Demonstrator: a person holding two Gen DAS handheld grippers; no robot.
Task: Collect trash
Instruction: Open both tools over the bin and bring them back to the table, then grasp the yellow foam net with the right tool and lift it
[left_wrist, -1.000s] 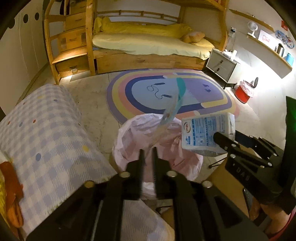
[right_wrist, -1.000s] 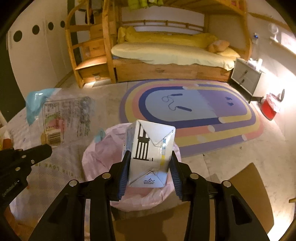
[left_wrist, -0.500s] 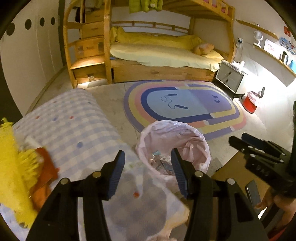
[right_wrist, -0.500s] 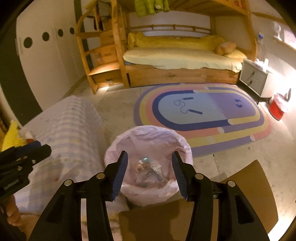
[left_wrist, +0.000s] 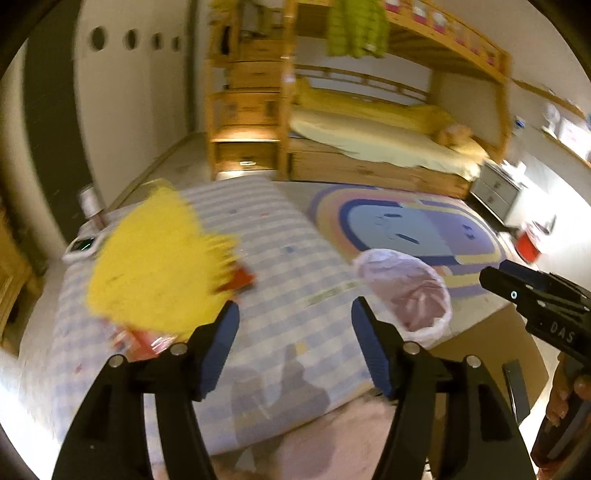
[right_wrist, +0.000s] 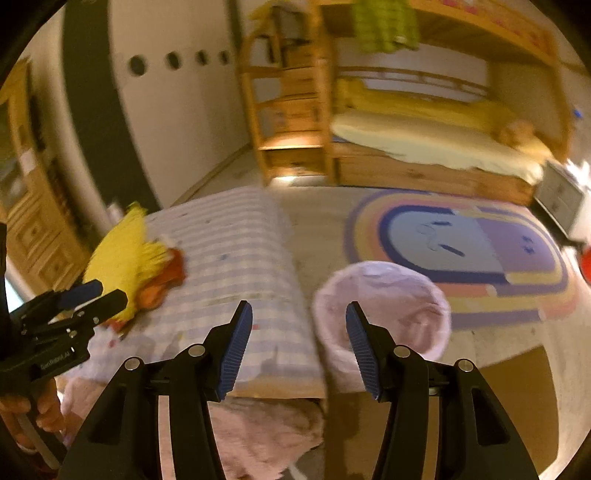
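A bin lined with a pink bag (left_wrist: 406, 291) (right_wrist: 384, 306) stands on the floor beside a checked mattress (left_wrist: 280, 273) (right_wrist: 236, 258). My left gripper (left_wrist: 293, 332) is open and empty above the mattress, left of the bin. My right gripper (right_wrist: 299, 332) is open and empty, just left of the bin's rim. A red wrapper (left_wrist: 147, 338) lies on the mattress under a yellow plush toy (left_wrist: 155, 258) (right_wrist: 122, 254). The left gripper also shows in the right wrist view (right_wrist: 92, 295), near the toy. The right gripper shows in the left wrist view (left_wrist: 495, 275).
A wooden bunk bed (left_wrist: 369, 147) stands at the back, a rainbow rug (left_wrist: 413, 229) before it. A brown cardboard sheet (right_wrist: 517, 398) lies by the bin. A phone (left_wrist: 79, 245) and a can (left_wrist: 90, 205) sit at the mattress's far left. A red bin (left_wrist: 528, 245) is far right.
Both grippers dropped their trash into the pink bin, opened, and swung left over the mattress. The plastic wrapper and the carton are gone from the jaws.
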